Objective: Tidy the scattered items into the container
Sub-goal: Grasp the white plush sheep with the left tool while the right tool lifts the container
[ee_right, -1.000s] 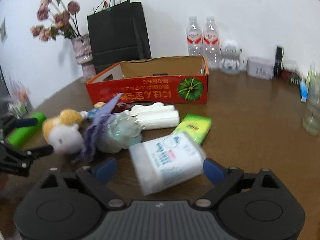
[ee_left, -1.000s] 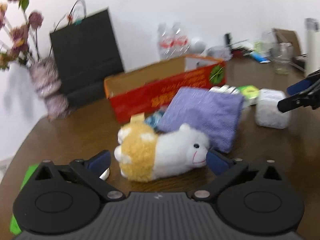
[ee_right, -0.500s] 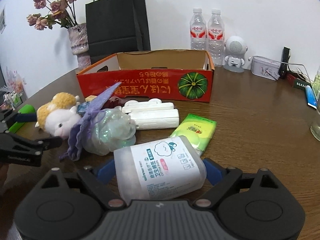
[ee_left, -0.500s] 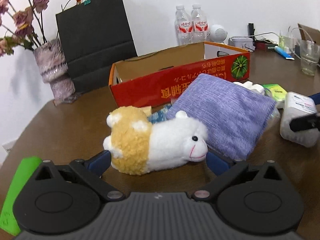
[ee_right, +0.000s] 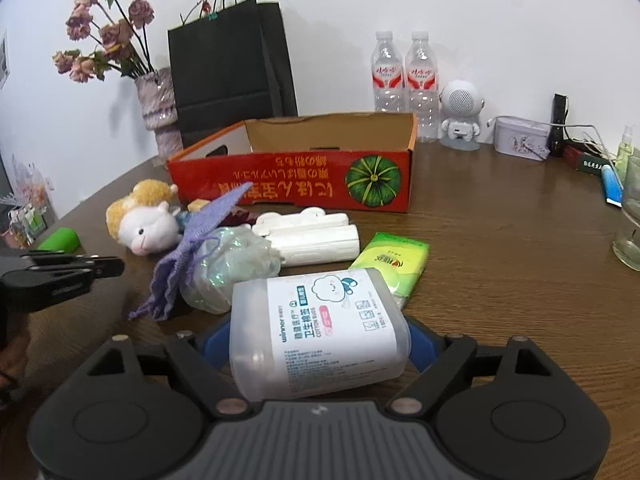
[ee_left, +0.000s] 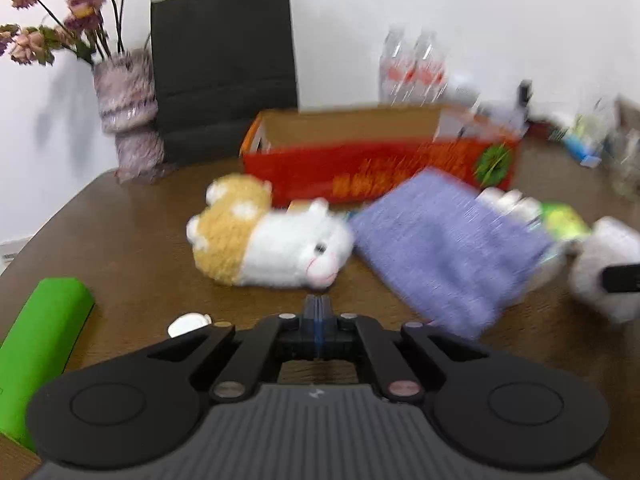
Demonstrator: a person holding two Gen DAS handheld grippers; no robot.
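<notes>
Several loose items lie on the brown table [ee_right: 500,248] in front of the red cardboard box [ee_right: 296,184], which stands open-topped at twelve o'clock in the right wrist view. Nearest the camera, a tub of cotton buds [ee_right: 320,332] lies on its side between the blue pads of the right gripper [ee_right: 318,344]; the jaws are closing on it, and the pads sit at its two ends, though I cannot tell whether they press yet. At one o'clock from the tub is a green tissue pack [ee_right: 394,260], touching it. At twelve o'clock lie white rolls [ee_right: 316,238], and at eleven a purple cloth [ee_right: 192,252] draped over a clear crumpled bag [ee_right: 228,268]. Farther out at ten o'clock, a plush sheep [ee_right: 142,220] lies on its side, with a green cylinder [ee_right: 60,240] beyond it at nine.

In the blurred left wrist view the left gripper [ee_left: 318,312] has its jaws pressed together with nothing between them, its tips just short of the plush sheep [ee_left: 272,240] at twelve o'clock. Behind the box stand a black paper bag [ee_right: 232,68], a vase of dried flowers [ee_right: 158,104] and two water bottles [ee_right: 404,80].
</notes>
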